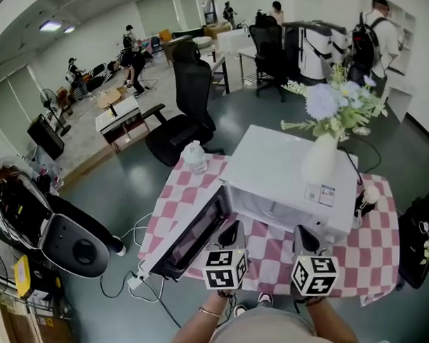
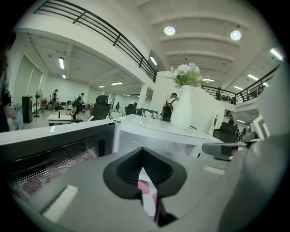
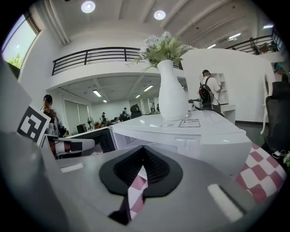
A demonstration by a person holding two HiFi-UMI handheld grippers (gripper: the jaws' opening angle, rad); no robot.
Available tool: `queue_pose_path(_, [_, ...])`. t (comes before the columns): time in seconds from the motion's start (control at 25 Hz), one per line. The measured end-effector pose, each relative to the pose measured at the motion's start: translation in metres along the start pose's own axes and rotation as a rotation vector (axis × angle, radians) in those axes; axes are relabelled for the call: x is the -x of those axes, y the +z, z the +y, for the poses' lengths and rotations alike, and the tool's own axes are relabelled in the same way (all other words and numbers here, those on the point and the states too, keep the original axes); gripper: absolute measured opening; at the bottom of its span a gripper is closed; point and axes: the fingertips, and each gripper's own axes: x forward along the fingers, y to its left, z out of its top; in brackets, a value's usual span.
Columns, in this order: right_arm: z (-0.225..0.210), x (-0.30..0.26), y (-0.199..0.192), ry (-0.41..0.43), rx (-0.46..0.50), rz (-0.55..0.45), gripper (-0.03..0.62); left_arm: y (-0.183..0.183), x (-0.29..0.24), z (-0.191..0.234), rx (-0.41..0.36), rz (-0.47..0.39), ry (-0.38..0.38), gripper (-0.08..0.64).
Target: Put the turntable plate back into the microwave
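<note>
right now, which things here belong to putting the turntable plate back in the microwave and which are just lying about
Job: white microwave oven, its open dark-windowed door, left gripper, right gripper (both shut, empty); no turntable plate in sight.
Lying about: white vase of flowers atop the microwave, clear plastic bottle, pink-checked tablecloth.

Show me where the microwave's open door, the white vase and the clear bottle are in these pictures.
microwave door [image 1: 197,231], head view, on its dark window.
white vase [image 1: 320,162], head view, on its belly.
clear bottle [image 1: 194,159], head view, on its body.
</note>
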Motion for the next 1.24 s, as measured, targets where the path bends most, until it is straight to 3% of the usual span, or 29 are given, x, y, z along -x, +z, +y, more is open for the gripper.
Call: queue_pose_path(1.24, [0.008,0.009,-0.001,0.001,0.013,0.006,0.009,-0.014,0.001,-0.004,0.018,0.028,-0.018,-0.002])
